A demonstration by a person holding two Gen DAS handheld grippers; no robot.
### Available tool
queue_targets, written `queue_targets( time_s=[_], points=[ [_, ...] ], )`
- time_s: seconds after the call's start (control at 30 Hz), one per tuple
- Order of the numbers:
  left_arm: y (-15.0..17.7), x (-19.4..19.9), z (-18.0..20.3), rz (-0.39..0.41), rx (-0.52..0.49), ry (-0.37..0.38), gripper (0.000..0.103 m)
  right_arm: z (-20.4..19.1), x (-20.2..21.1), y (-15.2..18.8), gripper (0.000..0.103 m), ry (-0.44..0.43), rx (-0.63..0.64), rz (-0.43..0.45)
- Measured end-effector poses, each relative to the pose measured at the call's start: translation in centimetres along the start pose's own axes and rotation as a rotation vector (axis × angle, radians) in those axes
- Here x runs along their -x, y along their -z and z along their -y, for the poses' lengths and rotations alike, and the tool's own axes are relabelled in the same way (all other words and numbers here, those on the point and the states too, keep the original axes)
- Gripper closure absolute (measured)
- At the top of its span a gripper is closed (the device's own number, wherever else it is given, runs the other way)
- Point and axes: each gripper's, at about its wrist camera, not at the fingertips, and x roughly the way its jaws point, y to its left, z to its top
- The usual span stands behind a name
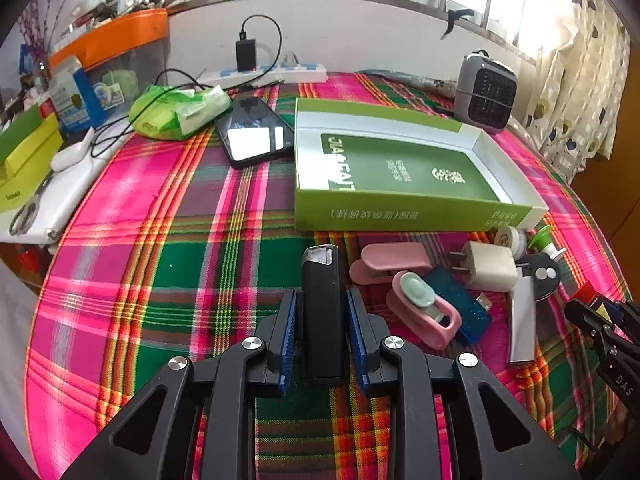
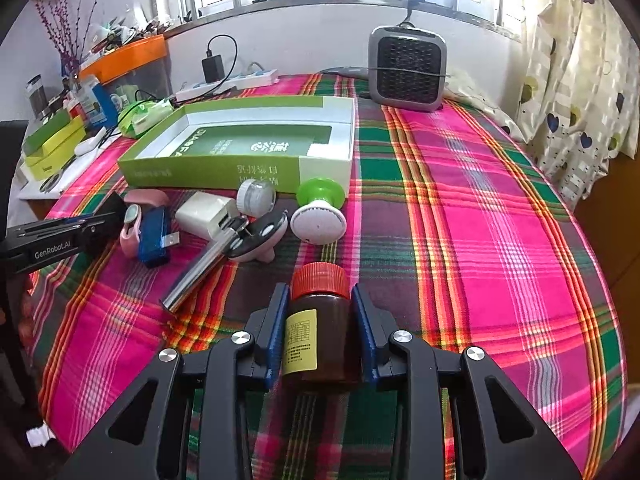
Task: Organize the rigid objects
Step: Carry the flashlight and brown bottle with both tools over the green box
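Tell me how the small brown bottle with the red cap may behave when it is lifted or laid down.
The small brown bottle with the red ribbed cap looks rigid, so the right tool should not deform it. Its round body could roll if laid sideways. The smooth wall and yellow label may slip under a weak grip.

Plaid-clothed table [image 2: 480,208] carries green box [image 2: 224,172], phone [image 1: 254,132] (screen up), heater [image 2: 406,68].

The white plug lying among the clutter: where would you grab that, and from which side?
Probably across the white plug's two flat side faces, coming down from above. It is a blocky cube lying on the cloth, so those faces suit flat fingers. Its prongs show in the left view, so avoid that end. A pink clip, the blue stick and a metal bar crowd it sideways.
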Motion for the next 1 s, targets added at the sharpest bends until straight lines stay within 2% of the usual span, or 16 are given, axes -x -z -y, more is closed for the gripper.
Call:
queue_targets(
  time_s=[0.47, 0.87, 1.0],
  points=[
    [-3.7, 2.0, -0.3, 0.051, -0.008, 0.047, 0.08, 0.5, 1.6, -4.1, 0.07, -0.036, 0.024, 0.065],
    [-8.2, 0.5, 0.2, 0.081, -0.04, 0.056, 0.08, 0.5, -0.2, -9.5, 0.07, -0.065, 0.064, 0.079],
    [-9.1, -0.7, 0.1, 0.07, -0.034, 0.065, 0.08, 0.5, -1.5, -11.1, 0.07, -0.049, 0.07, 0.077]
  ],
)
